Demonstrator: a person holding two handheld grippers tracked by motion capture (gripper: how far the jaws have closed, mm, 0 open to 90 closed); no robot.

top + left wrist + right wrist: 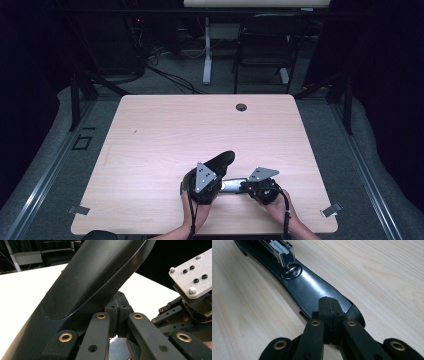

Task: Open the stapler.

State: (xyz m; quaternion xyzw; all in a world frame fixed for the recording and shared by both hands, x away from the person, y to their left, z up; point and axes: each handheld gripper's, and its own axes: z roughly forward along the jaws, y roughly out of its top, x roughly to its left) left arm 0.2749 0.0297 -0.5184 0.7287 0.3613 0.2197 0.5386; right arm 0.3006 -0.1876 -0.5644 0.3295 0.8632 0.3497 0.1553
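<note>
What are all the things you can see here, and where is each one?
Black stapler with a shiny metal staple channel: one, black and silver, opened up at the table's near edge, lid raised, base flat.
Light wooden table: one, pale wood, centre.
Round cable hole: one, dark, table's far edge.
Black folding chair: one, behind the table.
White desk leg: one, left of the chair.
Left gripper: one, black, jaws shut, beside the raised lid.
Right gripper: one, black, jaws shut, over the base's end.
Hands: two, bottom edge.
</note>
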